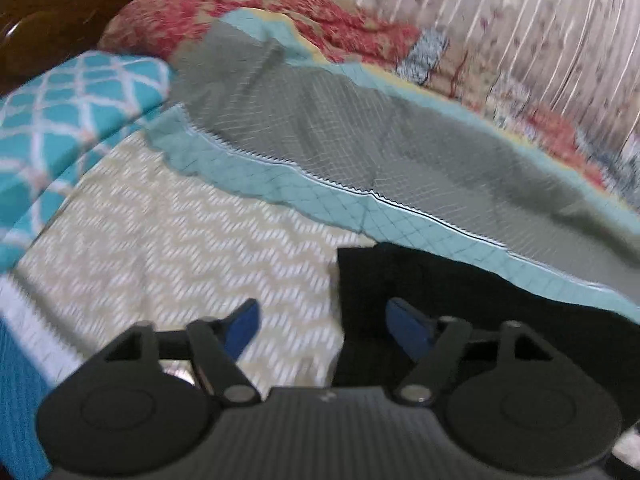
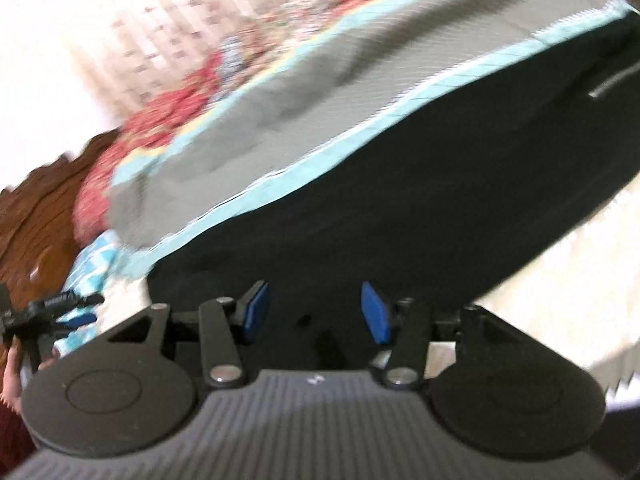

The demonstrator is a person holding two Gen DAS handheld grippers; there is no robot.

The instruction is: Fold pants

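Observation:
The black pants (image 1: 460,292) lie flat on the bed, their near end reaching the lower right of the left wrist view. My left gripper (image 1: 322,312) is open and straddles the pants' left edge: one blue pad hangs over the chevron sheet, the other over the black cloth, and nothing is pinched. In the right wrist view the pants (image 2: 400,184) stretch away to the upper right, where a pale stripe shows. My right gripper (image 2: 313,296) hovers over their near end, its blue pads standing apart with no fold between them. The left gripper (image 2: 52,312) shows small at the left edge.
A grey quilt with a teal border (image 1: 360,132) lies along the pants' far side. Behind it is a red floral blanket (image 1: 248,12). A teal lattice pillow (image 1: 72,112) sits at the left on the beige chevron sheet (image 1: 180,240). A curtain (image 1: 520,20) and a wooden headboard (image 1: 48,4) stand at the back.

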